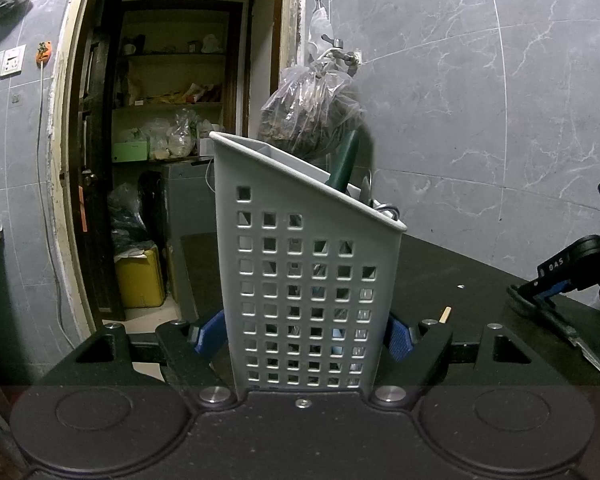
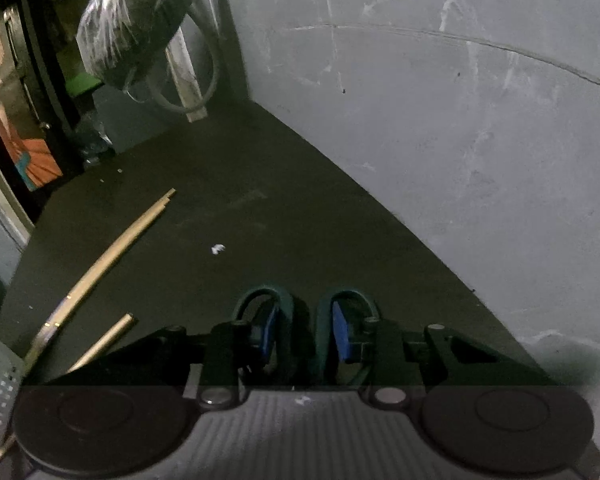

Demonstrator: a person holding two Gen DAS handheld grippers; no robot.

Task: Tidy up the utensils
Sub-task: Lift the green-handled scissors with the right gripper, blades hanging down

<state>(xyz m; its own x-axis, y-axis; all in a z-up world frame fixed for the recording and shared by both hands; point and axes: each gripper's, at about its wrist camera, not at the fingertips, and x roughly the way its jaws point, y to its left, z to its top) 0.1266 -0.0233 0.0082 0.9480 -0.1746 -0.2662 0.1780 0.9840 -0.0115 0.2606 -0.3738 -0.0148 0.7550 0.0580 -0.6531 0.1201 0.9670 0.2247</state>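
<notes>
My left fingers [image 1: 400,338] are clamped low on the grey utensil caddy [image 1: 308,264]. It's light, stiff plastic and tippy. My right fingers [image 2: 342,334] are narrow, one pad in each loop of the scissors [image 2: 286,304], which lie flat on the counter [image 2: 260,200]. Can't tell if the pads press yet. The scissors are hard, slick and sharp, so take the loops. Chopsticks [image 2: 112,252] lie left, beyond.

Both the left gripper [image 1: 303,336] and the right gripper [image 2: 305,336] are matte black, with blue fingertip pads [image 1: 399,339], silver screws and round discs.
</notes>
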